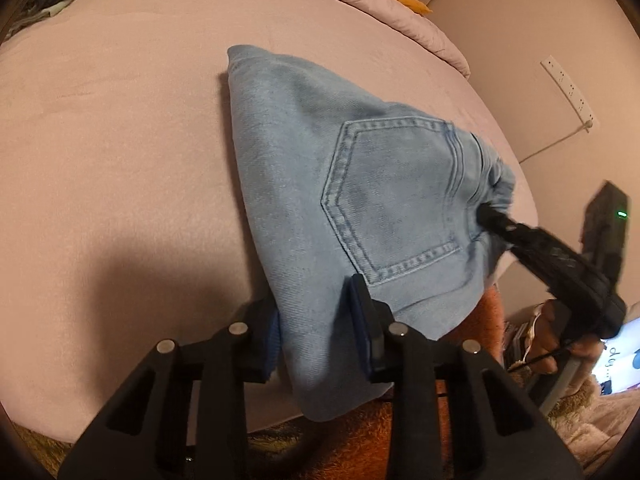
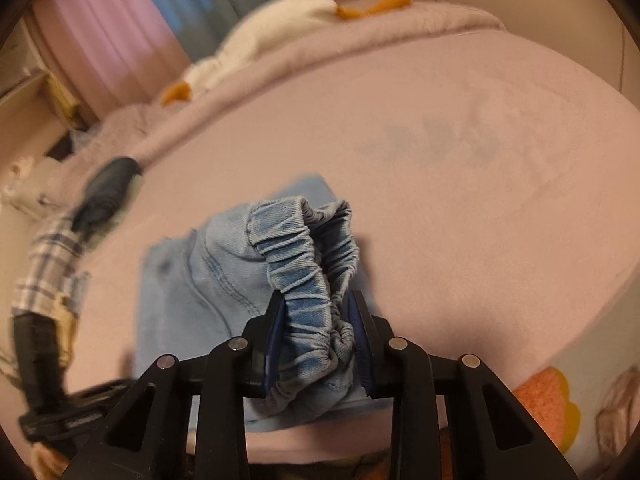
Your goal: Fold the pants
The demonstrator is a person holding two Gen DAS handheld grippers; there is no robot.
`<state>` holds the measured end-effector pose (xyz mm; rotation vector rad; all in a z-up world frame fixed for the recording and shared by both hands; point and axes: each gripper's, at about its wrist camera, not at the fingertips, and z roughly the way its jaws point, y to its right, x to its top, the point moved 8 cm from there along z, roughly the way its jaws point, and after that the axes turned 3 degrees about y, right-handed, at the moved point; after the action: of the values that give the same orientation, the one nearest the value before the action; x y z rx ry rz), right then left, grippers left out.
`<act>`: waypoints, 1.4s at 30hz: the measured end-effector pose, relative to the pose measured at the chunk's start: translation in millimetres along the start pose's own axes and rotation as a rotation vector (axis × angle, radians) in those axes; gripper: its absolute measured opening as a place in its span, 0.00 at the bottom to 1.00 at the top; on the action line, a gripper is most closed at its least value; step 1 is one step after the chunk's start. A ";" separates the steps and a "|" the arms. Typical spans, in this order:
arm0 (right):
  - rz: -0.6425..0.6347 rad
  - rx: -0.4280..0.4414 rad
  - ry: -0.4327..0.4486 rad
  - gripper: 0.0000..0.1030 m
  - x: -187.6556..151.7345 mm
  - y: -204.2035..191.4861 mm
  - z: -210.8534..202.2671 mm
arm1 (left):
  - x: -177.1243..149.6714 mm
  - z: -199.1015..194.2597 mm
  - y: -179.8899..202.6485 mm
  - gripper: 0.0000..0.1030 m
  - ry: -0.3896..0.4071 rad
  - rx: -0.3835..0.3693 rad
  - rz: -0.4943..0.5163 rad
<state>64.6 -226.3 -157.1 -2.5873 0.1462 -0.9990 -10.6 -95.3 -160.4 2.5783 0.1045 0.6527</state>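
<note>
Pants: light blue denim, folded into a thick wedge, lying on the pink bed at its near edge; the lowest corner hangs past that edge over an orange fuzzy rug. Back pocket faces up.

My left tongs: pads closed on the folded near edge of the pants, cloth filling the gap between them.

My right tongs: pads clamped on the bunched elastic waistband, which stands up in a gathered loop above the pads. In the left view the same tongs bite the waistband end of the pants.

Open room: bare pink bed stretches wide beyond the pants on the far side and to the left of them. A rumpled quilt borders the bed well beyond the pants.

Edges: the bed's rounded rim curves just right of the pants; a wall with a white power strip stands beyond it.

Writing: a lit screen low and right of the pants shows letters too partial to read.
</note>
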 end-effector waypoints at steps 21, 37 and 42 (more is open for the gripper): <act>0.020 -0.013 -0.031 0.32 -2.3 7.9 6.6 | -11.3 -6.6 -0.5 0.31 -0.006 0.046 -0.002; 0.024 -0.022 -0.075 0.40 -4.8 10.8 4.4 | -14.8 -11.1 1.6 0.34 -0.009 0.080 -0.017; 0.009 -0.061 -0.060 0.64 -8.6 14.0 -4.6 | -6.7 -23.8 -3.4 0.60 0.011 0.118 -0.050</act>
<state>55.6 -238.8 -164.6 -2.6663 0.1743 -0.9259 -27.4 -83.3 -146.4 2.6754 0.2169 0.6601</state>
